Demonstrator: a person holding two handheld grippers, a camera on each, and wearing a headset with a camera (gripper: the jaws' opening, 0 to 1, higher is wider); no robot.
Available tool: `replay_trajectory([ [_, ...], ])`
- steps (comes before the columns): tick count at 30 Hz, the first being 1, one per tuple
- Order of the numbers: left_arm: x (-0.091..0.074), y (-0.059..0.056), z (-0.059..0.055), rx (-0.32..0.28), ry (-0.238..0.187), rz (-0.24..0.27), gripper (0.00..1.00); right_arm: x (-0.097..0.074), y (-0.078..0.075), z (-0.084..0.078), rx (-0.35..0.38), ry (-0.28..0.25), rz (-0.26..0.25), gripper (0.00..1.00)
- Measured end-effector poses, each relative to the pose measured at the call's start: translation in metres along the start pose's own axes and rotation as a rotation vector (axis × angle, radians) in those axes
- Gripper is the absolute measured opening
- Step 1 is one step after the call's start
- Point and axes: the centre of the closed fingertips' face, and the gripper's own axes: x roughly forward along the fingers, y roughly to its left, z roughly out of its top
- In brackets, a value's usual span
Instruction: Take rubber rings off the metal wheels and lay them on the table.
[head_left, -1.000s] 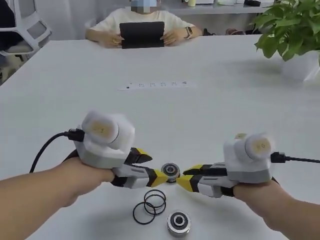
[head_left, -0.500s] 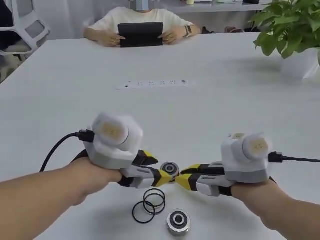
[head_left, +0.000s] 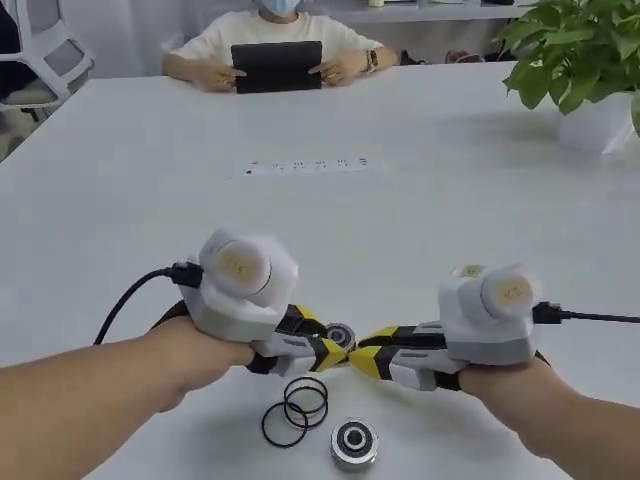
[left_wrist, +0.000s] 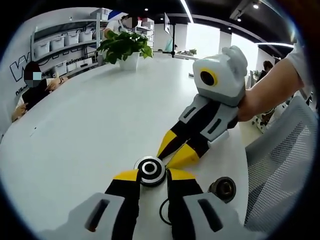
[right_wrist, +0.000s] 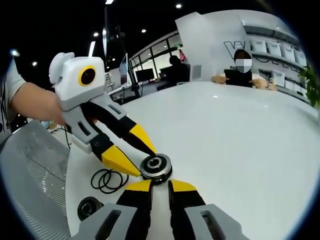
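Near the rings (head_left: 297, 410), two metal wheels (head_left: 354, 443) (head_left: 340, 334).

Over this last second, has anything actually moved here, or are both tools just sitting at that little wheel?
The left gripper has eased rightward, closer in on the metal wheel its jaws clamp. The right gripper stays with its jaws at the wheel's other side. The rubber rings and the second wheel lie unmoved on the table.
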Motion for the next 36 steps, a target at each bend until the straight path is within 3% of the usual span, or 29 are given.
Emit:
replay_trajectory([
  [6,0.0018,0.0035,0.0016,0.016,-0.001,0.014,0.09,0.0001,-0.0002,0.0,-0.008,0.004,0.001,0.09],
  [21,0.0043,0.0039,0.0037,0.048,-0.008,0.039,0.07,0.0018,0.0019,0.0003,-0.055,0.042,0.019,0.08],
  [26,0.0042,0.003,0.0036,0.048,-0.009,0.049,0.07,0.0007,0.0009,-0.0019,-0.055,0.05,0.009,0.0],
  [30,0.0043,0.0029,0.0031,0.049,-0.008,0.055,0.07,0.0009,0.0011,-0.0018,-0.046,0.052,-0.001,0.0],
  [32,0.0042,0.0028,0.0031,0.051,-0.008,0.057,0.07,0.0008,0.0001,-0.0019,-0.02,0.049,-0.007,0.0],
  [36,0.0038,0.0024,0.0022,0.046,-0.01,0.065,0.07,0.0001,-0.0019,-0.0014,0.111,0.011,-0.012,0.0],
])
